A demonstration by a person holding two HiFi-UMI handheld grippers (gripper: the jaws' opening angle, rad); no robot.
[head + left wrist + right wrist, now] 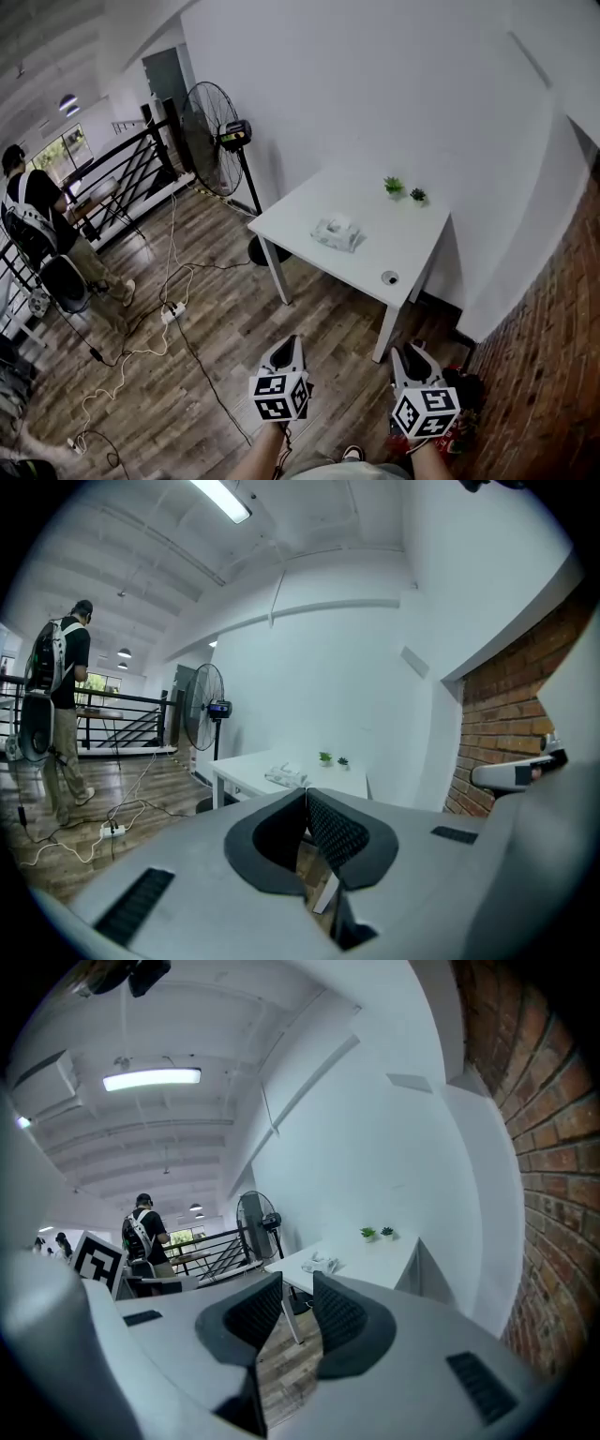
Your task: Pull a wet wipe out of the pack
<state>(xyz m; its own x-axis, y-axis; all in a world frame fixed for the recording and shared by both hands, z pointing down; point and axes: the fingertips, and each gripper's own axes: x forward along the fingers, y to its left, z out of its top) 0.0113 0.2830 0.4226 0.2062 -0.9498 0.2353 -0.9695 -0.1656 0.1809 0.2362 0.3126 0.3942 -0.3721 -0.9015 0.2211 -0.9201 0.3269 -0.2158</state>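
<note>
Head view: wipe pack (337, 232) on white table (291, 225), wood floor (216, 337); left claw (291, 343) closed, right claw (410, 349) parted.

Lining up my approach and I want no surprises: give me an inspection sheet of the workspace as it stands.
Surface: white table, mostly bare, ahead of both claws.
Job's things: wet wipe pack lying near the table's middle, nothing touching it.
Clutter: two small potted plants at the far edge; small round object near the front edge, kind unclear.
Grippers: left claw shut, empty; right claw open, empty; both short of the table.
Cables: cords and a power strip on the wood floor left of the table.
Surroundings: standing fan; a person by a railing; brick wall on the right.
</note>
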